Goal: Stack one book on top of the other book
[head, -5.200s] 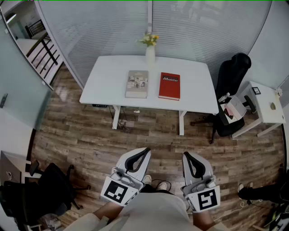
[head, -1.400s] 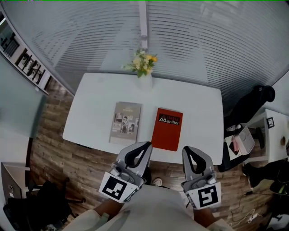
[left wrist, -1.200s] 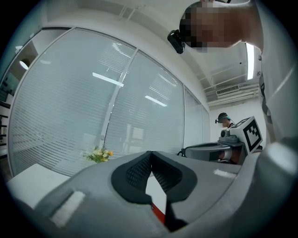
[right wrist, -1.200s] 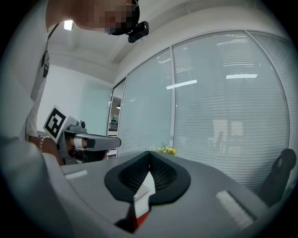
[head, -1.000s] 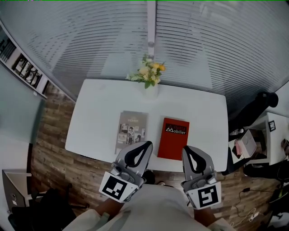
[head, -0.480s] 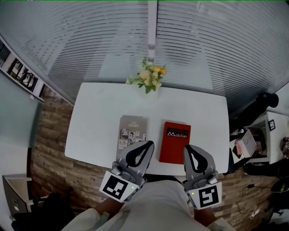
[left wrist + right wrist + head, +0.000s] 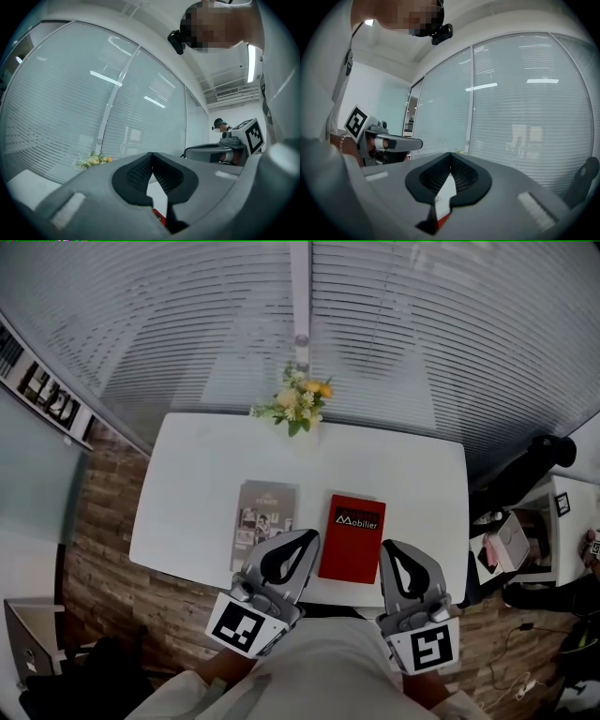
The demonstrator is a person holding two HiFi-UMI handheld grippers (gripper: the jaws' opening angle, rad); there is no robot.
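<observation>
Red book (image 7: 352, 538) beside grey book (image 7: 262, 520), flat, rectangular.

White table (image 7: 422, 484) on wood floor (image 7: 94, 545); slatted blinds (image 7: 450, 334), perhaps over glass.

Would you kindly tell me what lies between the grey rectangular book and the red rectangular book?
Nothing stands there: the head view shows only a bare strip of the white table between the grey rectangular book and the red rectangular book.

I note a grey book (image 7: 261, 521) and red book (image 7: 354, 535) side by side, not touching, by the tabletop's (image 7: 187, 493) near edge; flower vase (image 7: 298, 401) at the far edge. My left gripper (image 7: 309, 536) and right gripper (image 7: 386, 547) hang over the near edge, jaws together.
</observation>
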